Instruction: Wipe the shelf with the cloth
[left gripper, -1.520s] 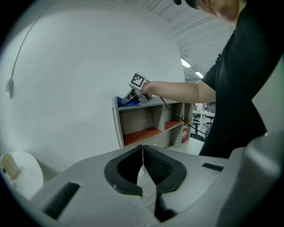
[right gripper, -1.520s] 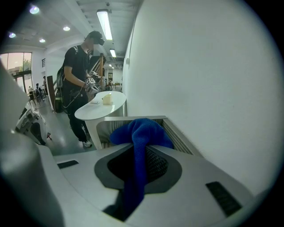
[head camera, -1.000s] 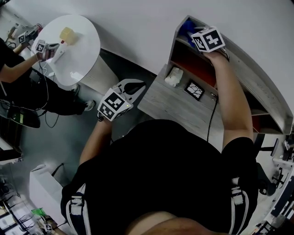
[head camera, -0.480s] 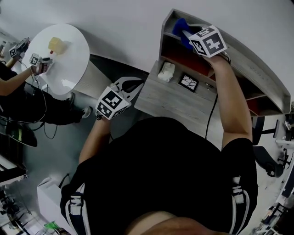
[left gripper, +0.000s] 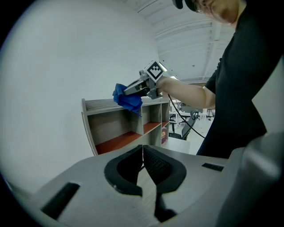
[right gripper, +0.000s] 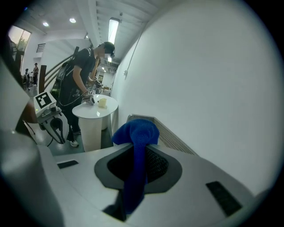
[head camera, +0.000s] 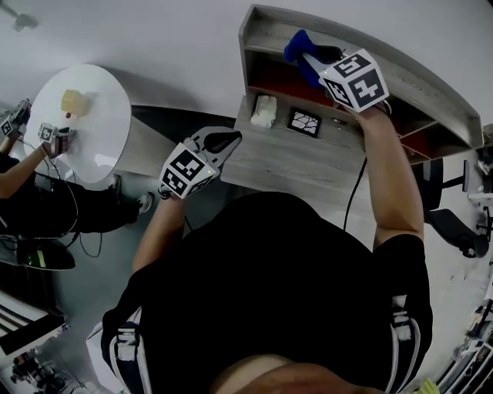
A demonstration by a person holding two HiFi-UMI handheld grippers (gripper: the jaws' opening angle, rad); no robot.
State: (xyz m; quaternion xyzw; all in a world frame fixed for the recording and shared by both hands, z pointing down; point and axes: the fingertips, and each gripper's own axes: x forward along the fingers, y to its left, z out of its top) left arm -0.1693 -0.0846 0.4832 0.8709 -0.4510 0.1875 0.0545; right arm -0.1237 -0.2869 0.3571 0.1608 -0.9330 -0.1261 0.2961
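A blue cloth (head camera: 299, 48) is pinched in my right gripper (head camera: 320, 55), which is shut on it and held up at the top board of the grey wooden shelf (head camera: 262, 19). In the right gripper view the cloth (right gripper: 135, 133) bunches past the jaws, over the ribbed top board (right gripper: 166, 133). From the left gripper view the cloth (left gripper: 127, 98) hangs at the shelf's top left corner (left gripper: 95, 105). My left gripper (head camera: 223, 141) is shut with nothing in it, low at the desk's left corner, away from the shelf.
The shelf stands on a grey desk (head camera: 300, 165) against a white wall. On the desk lie a white crumpled object (head camera: 263, 111) and a small black framed item (head camera: 304, 121). A round white table (head camera: 77, 123) stands to the left, where another person (right gripper: 82, 80) works with grippers.
My right gripper has lifted the blue cloth from inside the upper compartment up to the shelf's top board. The left gripper has stayed about where it was.
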